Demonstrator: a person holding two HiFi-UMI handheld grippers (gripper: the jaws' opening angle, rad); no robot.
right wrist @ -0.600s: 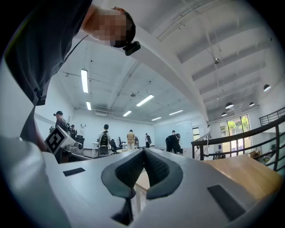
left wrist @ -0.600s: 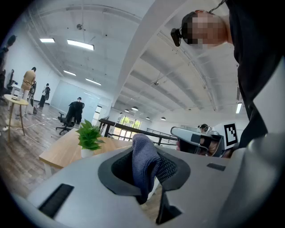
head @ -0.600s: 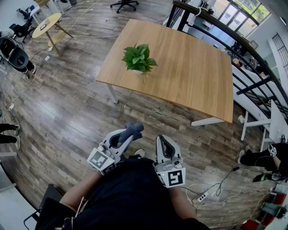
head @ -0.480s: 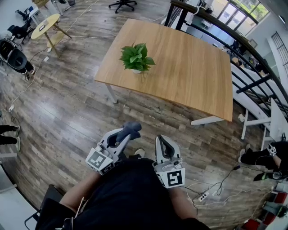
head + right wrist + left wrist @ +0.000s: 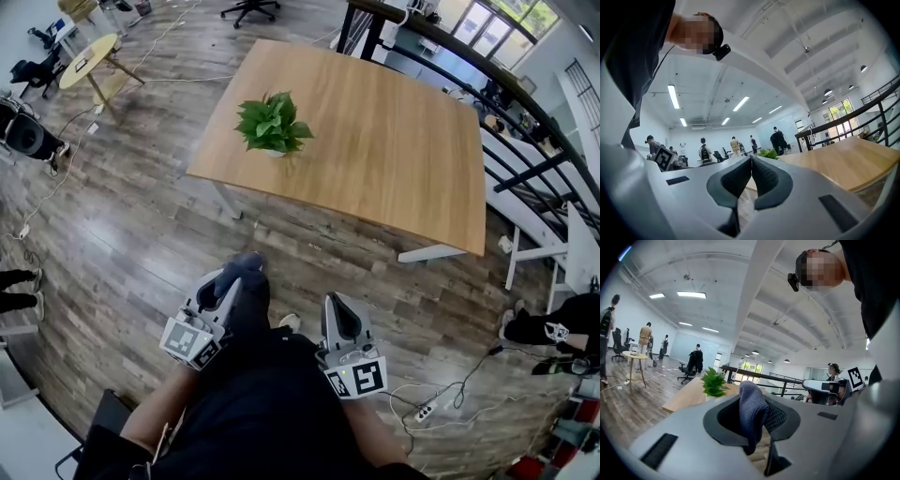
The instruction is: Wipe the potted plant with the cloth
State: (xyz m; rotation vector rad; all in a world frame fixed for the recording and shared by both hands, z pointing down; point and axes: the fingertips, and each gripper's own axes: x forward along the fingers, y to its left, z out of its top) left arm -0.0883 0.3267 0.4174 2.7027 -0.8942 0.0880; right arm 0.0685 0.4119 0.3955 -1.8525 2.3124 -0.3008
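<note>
A green potted plant stands near the left edge of a wooden table, some way ahead of me. The plant also shows small and distant in the left gripper view. My left gripper is held close to my body, shut on a grey-blue cloth that bulges up between its jaws. The cloth covers the gripper's tip in the head view. My right gripper hangs beside it, shut with nothing between its pads. The plant peeks just above its jaws.
Dark wood plank floor lies between me and the table. A black railing runs behind the table at the right. A small round table and office chairs stand at the far left. A power strip and cables lie by my right foot.
The plant and table have shifted left and slightly up in the head view. My left gripper with the cloth has moved left and down toward my body. The right gripper has barely moved.
</note>
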